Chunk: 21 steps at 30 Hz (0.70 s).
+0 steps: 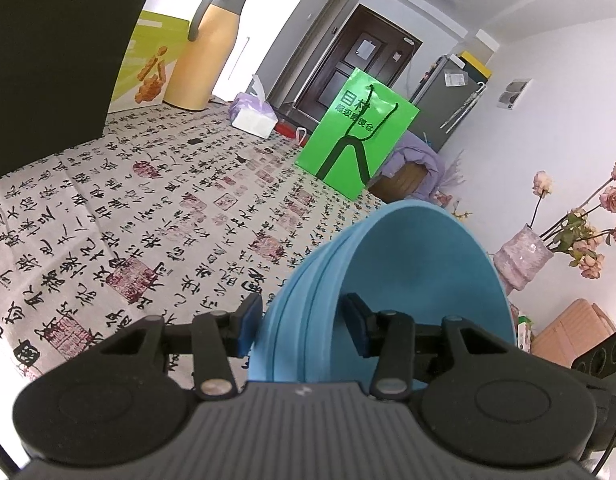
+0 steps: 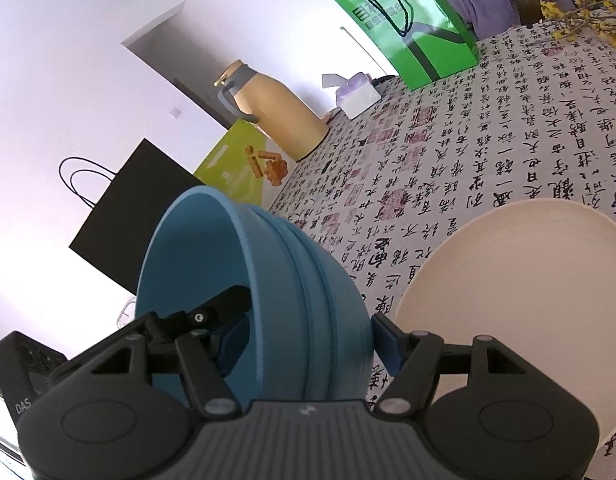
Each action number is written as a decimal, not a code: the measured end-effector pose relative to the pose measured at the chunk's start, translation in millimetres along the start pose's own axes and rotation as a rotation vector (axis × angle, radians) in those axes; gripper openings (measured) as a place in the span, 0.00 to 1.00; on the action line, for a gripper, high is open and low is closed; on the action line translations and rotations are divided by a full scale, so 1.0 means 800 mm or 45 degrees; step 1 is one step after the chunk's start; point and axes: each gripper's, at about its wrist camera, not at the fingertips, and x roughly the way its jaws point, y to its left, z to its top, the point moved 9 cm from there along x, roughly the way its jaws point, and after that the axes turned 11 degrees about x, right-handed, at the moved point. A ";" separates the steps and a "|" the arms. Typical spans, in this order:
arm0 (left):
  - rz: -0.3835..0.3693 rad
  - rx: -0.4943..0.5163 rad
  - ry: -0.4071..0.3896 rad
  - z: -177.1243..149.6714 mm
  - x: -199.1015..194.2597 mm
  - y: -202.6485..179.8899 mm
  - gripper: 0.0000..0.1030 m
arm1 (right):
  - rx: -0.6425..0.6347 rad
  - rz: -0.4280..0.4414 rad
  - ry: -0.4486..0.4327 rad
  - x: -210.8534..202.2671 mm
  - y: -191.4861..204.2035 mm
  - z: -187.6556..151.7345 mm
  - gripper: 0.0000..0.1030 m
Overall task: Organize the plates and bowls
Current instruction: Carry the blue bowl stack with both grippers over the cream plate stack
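Bowls are in both grippers at this moment. The left gripper [image 1: 302, 326] is partly closed on the wall of a light blue bowl [image 1: 408, 264]: one pad sits inside the bowl and the other outside, so the bowl is held on its side above the tablecloth [image 1: 120, 208], its opening turned to the right. The ridges on its outside may be the rims of several bowls nested together, but I cannot tell this for sure.

Farther on this table stand a yellow jug [image 1: 206, 46], a tissue pack [image 1: 254, 114] and a green bag [image 1: 358, 130]; these do not belong to the task.

The right gripper [image 2: 312, 330] stands wider and clamps a darker blue bowl [image 2: 244, 280] in the same way, one finger inside, one outside. This bowl is also lifted and tilted, with its opening to the left. Just to the right of it a cream plate [image 2: 520, 280] lies flat on the cloth, and nothing is on it.

I judge that the task is somewhere in the middle. Both bowls are picked up but not yet put down, and their final place does not show. Stacking the two bowls together, or setting them by the plate, seems to be left.
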 end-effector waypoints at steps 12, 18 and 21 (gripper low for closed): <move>-0.031 0.008 0.010 -0.005 0.008 -0.021 0.45 | 0.016 -0.008 -0.034 -0.019 -0.014 0.007 0.65; -0.047 0.017 0.016 -0.007 0.014 -0.032 0.44 | 0.031 -0.008 -0.049 -0.030 -0.021 0.010 0.65; -0.056 0.018 0.021 -0.008 0.017 -0.037 0.44 | 0.037 -0.012 -0.059 -0.035 -0.026 0.012 0.65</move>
